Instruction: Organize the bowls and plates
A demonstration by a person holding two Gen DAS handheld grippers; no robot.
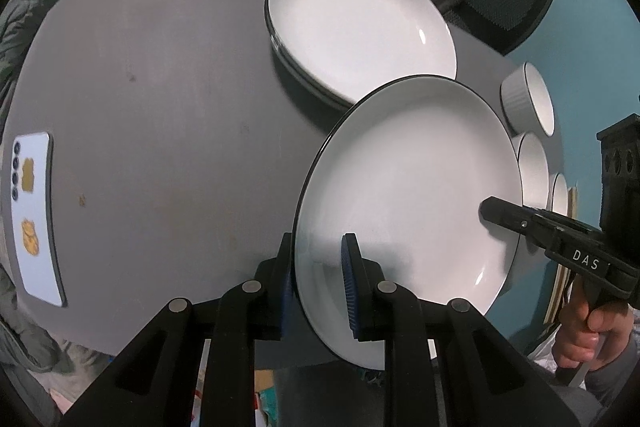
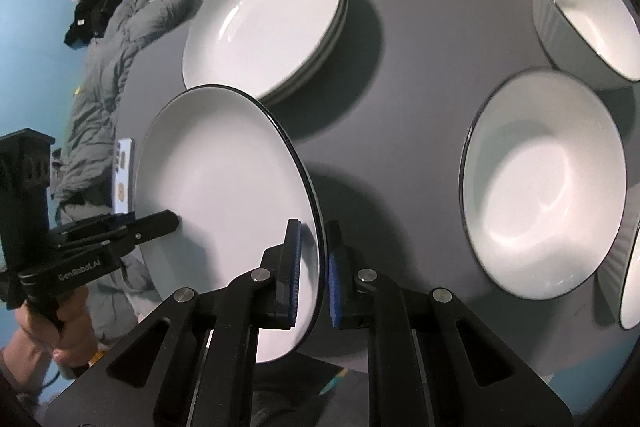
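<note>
Open grey table (image 1: 160, 107) left of the plate stack (image 1: 360, 23), broken only by a phone (image 1: 36, 215) near the far-left edge. Right of the stack, a row of white bowls (image 2: 544, 183) crowding the table's edge, narrow gaps between. In front of the stack, a tilted plate (image 1: 408, 195) blocking the near approach, clamped at opposite rims by left gripper (image 1: 318, 279) and right gripper (image 2: 314, 271)

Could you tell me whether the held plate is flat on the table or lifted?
Lifted and tilted: the plate is gripped at opposite rims by the left gripper and right gripper, its shadow on the table below.
</note>
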